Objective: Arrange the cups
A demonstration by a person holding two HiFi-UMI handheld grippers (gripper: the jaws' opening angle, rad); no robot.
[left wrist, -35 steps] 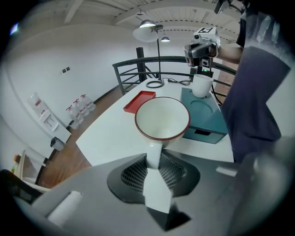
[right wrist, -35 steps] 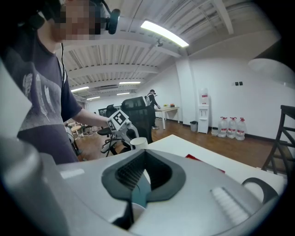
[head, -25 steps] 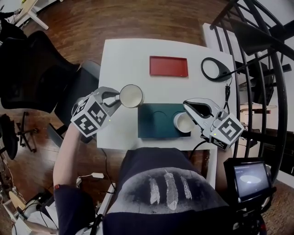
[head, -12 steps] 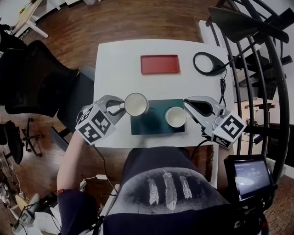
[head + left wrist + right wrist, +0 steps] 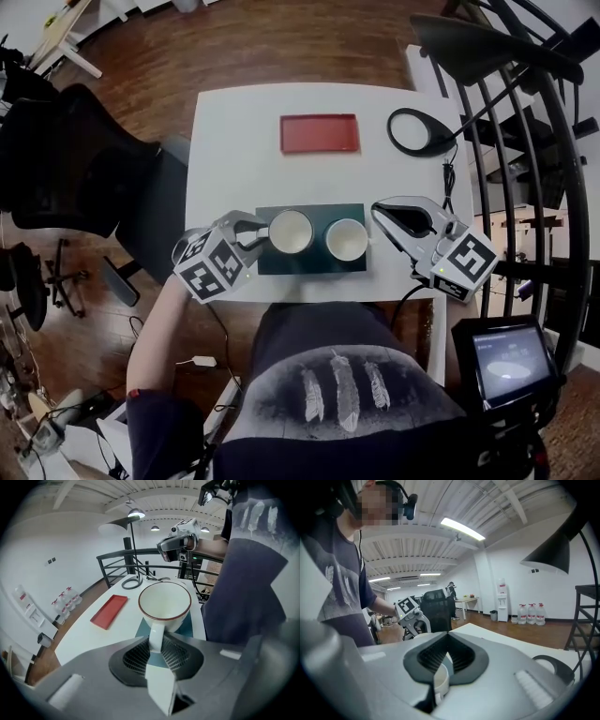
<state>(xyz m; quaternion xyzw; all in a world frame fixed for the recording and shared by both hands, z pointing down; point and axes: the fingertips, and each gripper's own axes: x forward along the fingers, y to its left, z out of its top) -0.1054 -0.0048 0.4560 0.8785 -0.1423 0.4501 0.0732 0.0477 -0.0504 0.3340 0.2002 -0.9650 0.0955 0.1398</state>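
Head view: a white table [image 5: 225,141] bears a green tray [image 5: 319,214] and, behind it, a red tray [image 5: 320,133]. The left gripper [image 5: 255,234] clamps the handle of the left cup [image 5: 291,232], held over the green tray's left half. The right gripper [image 5: 380,211], jaws together and empty, hovers just beside the right cup [image 5: 347,239] on the right half.

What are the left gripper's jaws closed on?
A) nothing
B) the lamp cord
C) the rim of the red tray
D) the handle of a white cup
D: in the left gripper view, the left gripper has its jaws pinched on the handle of the white cup, which hangs over the dark green tray.
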